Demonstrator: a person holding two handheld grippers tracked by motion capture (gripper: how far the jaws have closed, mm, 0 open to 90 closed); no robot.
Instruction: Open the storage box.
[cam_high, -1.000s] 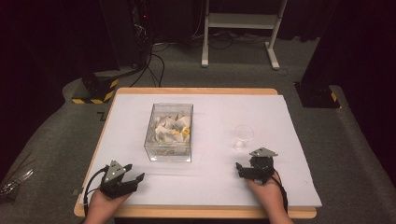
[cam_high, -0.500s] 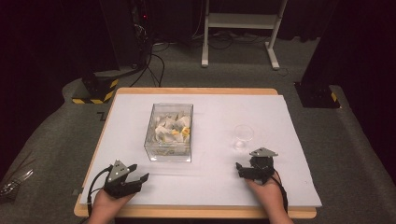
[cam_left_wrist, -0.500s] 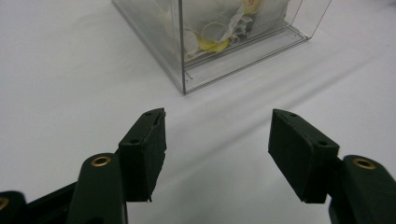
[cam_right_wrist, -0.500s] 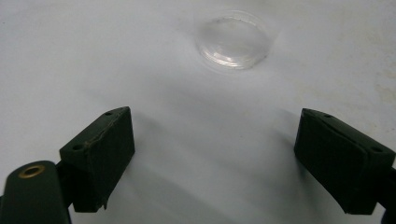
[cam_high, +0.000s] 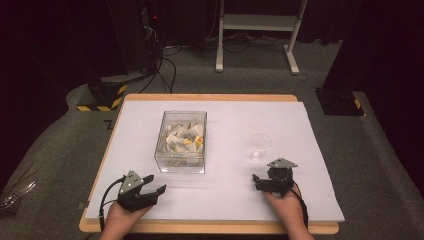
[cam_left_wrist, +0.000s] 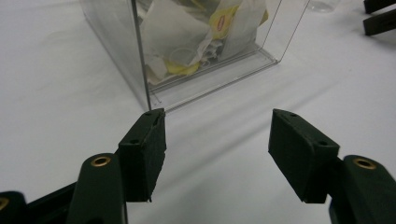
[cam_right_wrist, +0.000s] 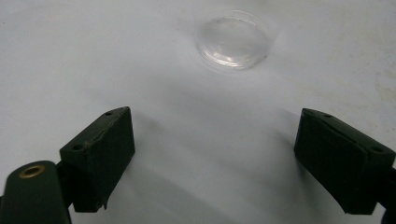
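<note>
Jaws spread, both grippers | left gripper (cam_high: 152, 186) near box (cam_high: 181, 142) | right gripper (cam_high: 256, 180) near cup (cam_high: 260, 145)

The box (cam_high: 181, 142) is clear, glossy plastic, and the sachets (cam_left_wrist: 180, 35) in it look like crinkled paper. The cup (cam_high: 261, 145) is clear and shiny. A matt white sheet (cam_high: 225, 195) covers the wooden tabletop (cam_high: 210, 228). Both tongs' pads (cam_right_wrist: 100, 154) are matt black.

Black two-jaw left gripper (cam_high: 156, 184), right gripper (cam_high: 256, 181); brass screws, grey plates.
</note>
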